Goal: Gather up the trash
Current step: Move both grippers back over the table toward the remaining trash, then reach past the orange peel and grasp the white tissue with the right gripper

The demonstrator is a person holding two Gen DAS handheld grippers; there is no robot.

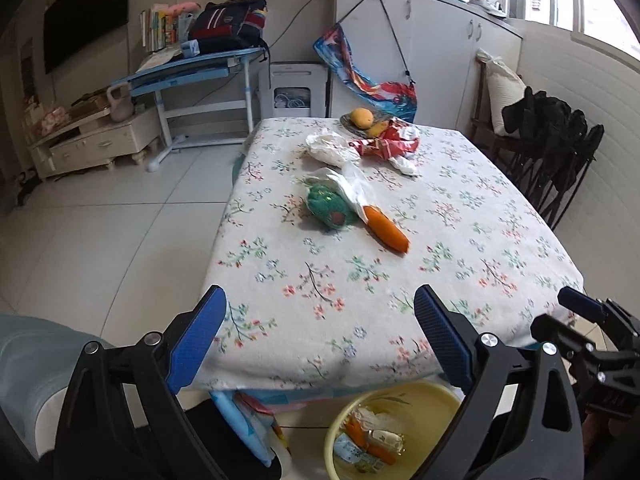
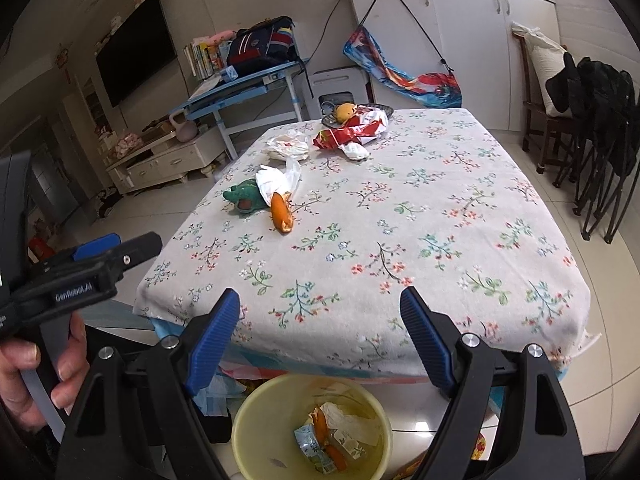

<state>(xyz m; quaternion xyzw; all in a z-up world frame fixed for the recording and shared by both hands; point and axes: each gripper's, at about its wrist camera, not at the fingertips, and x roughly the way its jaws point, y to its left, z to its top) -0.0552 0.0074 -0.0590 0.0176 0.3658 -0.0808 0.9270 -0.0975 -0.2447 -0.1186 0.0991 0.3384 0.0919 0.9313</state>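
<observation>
Left gripper [image 1: 320,344] is shown with its blue fingers [image 1: 196,344] spread wide and nothing held between them, at the lower edge of the left wrist view. Right gripper [image 2: 320,340] is likewise shown wide apart and empty, at the bottom of the right wrist view. The left gripper is also seen at the left edge of the right wrist view, held by a hand [image 2: 28,376].

Below both grippers, at the bottom centre of each frame, a yellow bin [image 1: 436,400] is seen on the floor just beside the near edge of the worktop [image 2: 400,240], with wrappers and orange scraps lying inside.

On the floral cloth of the worktop, towards the middle left of the frames, a carrot [image 2: 281,215] is shown touching a white plastic bag [image 2: 276,180], beside a green item [image 2: 244,200]. Farther back, a crumpled white bag [image 2: 288,146] and a red wrapper [image 2: 352,130] are seen near a plate with fruit [image 2: 345,112] at the far edge.
</observation>
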